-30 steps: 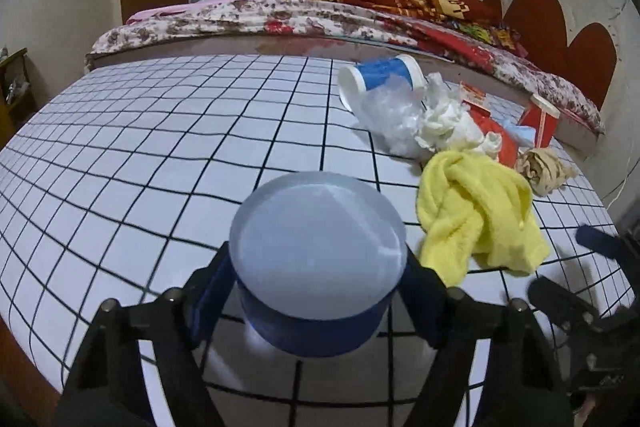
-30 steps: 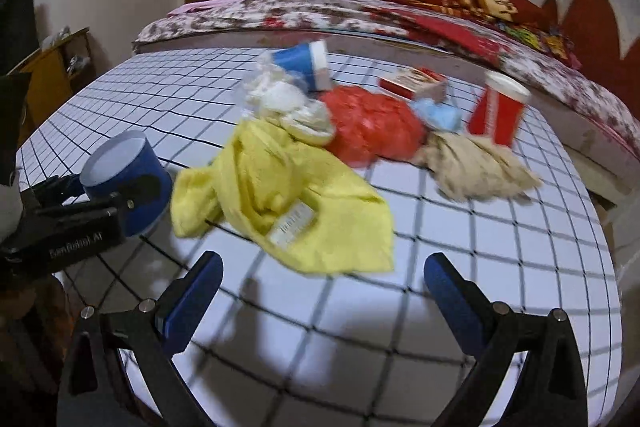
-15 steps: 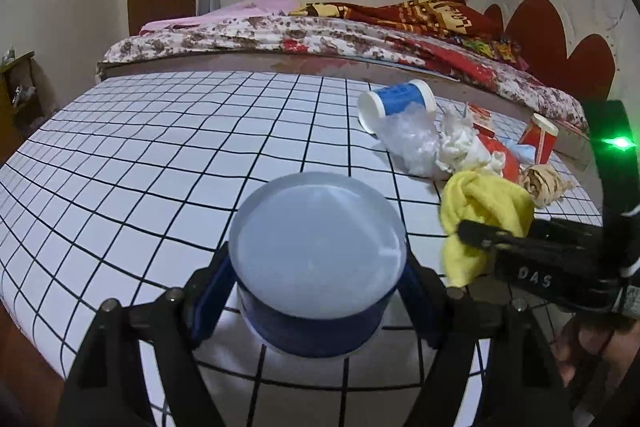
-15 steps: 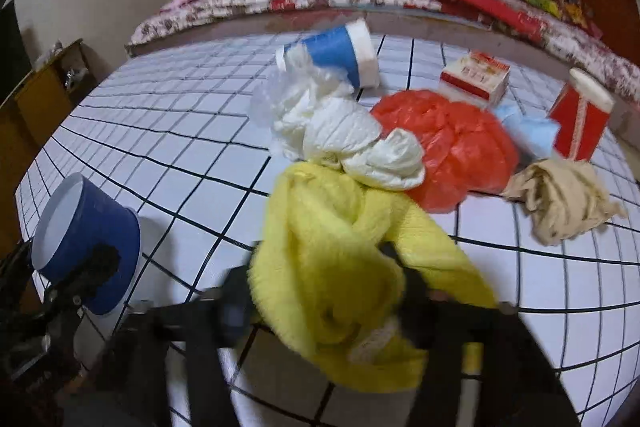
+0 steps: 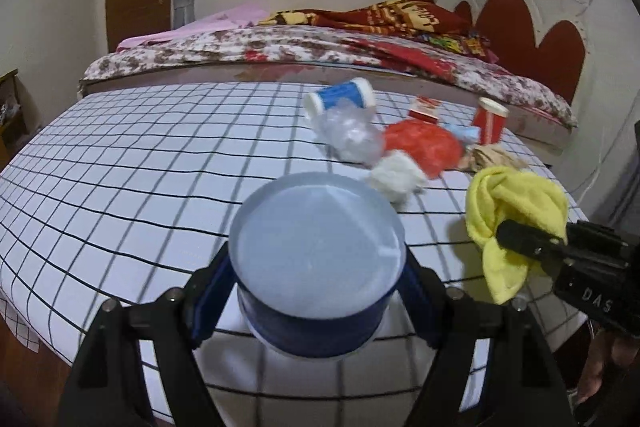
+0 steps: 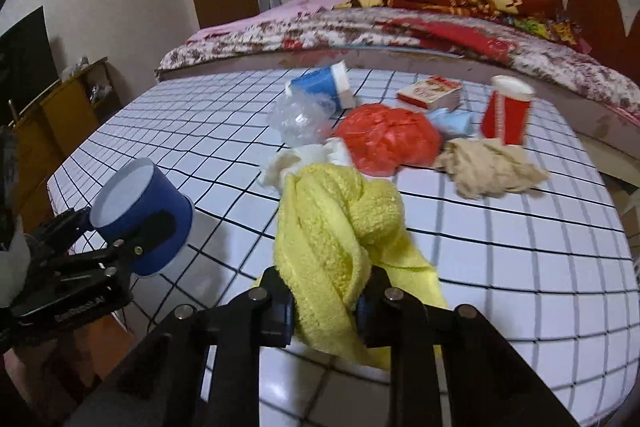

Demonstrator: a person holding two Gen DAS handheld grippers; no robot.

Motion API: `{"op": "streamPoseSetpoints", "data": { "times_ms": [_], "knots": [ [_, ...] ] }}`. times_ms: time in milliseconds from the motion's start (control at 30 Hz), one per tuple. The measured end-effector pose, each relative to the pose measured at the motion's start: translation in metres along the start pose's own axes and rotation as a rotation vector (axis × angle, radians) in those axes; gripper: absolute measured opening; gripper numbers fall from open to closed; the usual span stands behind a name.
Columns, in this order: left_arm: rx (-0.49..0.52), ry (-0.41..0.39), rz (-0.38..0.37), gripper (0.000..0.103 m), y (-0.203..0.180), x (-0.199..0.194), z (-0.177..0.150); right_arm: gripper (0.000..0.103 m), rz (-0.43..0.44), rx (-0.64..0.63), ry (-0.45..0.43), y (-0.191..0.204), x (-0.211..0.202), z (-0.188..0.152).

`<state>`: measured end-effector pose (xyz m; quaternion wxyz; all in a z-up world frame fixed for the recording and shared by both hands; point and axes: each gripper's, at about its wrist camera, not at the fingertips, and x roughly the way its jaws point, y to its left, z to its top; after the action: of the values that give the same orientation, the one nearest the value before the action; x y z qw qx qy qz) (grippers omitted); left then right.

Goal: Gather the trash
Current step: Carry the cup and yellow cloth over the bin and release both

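Two grippers work over a bench (image 5: pixel 120 163) covered in a white cloth with a black grid. The left gripper (image 5: pixel 318 283) holds a blue cup (image 5: pixel 316 259) upside down between its fingers, the pale base facing the camera and the wider rim pointing down toward the bench; its axis stands nearly upright, tipped a little toward the lens. In the right wrist view the same cup (image 6: pixel 140 215) sits at the near left edge of the bench, clamped in the left gripper (image 6: pixel 132 227).

The right gripper (image 6: pixel 324 303) has just been closing its fingers, and they are now pinched narrowly on a yellow cloth (image 6: pixel 336 239). The cloth is bunched into a long bundle that runs from the fingers away toward the middle of the bench, with a loose corner hanging below them. From the left wrist view the yellow cloth (image 5: pixel 516 211) hangs at the right gripper (image 5: pixel 520 239), near the bench's right edge.

Farther back lie a second blue cup (image 6: pixel 320 87) on its side with its mouth pointing left, a clear plastic bag (image 6: pixel 300 119), white tissue (image 6: pixel 304 159), a red bag (image 6: pixel 388 139), a small box (image 6: pixel 432 93), a red cup (image 6: pixel 506 111) standing upright, and crumpled brown paper (image 6: pixel 488 167). Beyond the bench is a bed (image 6: pixel 400 27).
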<state>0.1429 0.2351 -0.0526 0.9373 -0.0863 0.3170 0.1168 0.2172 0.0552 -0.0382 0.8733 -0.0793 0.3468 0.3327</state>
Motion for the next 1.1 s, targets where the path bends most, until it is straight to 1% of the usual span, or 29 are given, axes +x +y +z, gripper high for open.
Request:
{"op": "streamPoseSetpoints", "data": {
  "times_ms": [167,267,567,900,1100],
  "knots": [
    [0.041,-0.017,-0.032,0.077,-0.029,-0.012,-0.003,0.024,-0.039,0.029,-0.047,-0.021,-0.032,-0.009],
    [0.065,-0.027,-0.059,0.077,-0.046,-0.018,-0.003,0.024,-0.064,0.048,-0.06,-0.034,-0.048,-0.017],
    [0.15,-0.052,-0.161,0.077,-0.112,-0.029,-0.001,0.024,-0.161,0.127,-0.103,-0.085,-0.103,-0.047],
    [0.251,-0.045,-0.295,0.077,-0.195,-0.035,-0.01,0.024,-0.293,0.233,-0.114,-0.15,-0.154,-0.087],
    [0.301,-0.035,-0.362,0.077,-0.236,-0.041,-0.021,0.024,-0.363,0.283,-0.111,-0.181,-0.18,-0.112]
  ]
}}
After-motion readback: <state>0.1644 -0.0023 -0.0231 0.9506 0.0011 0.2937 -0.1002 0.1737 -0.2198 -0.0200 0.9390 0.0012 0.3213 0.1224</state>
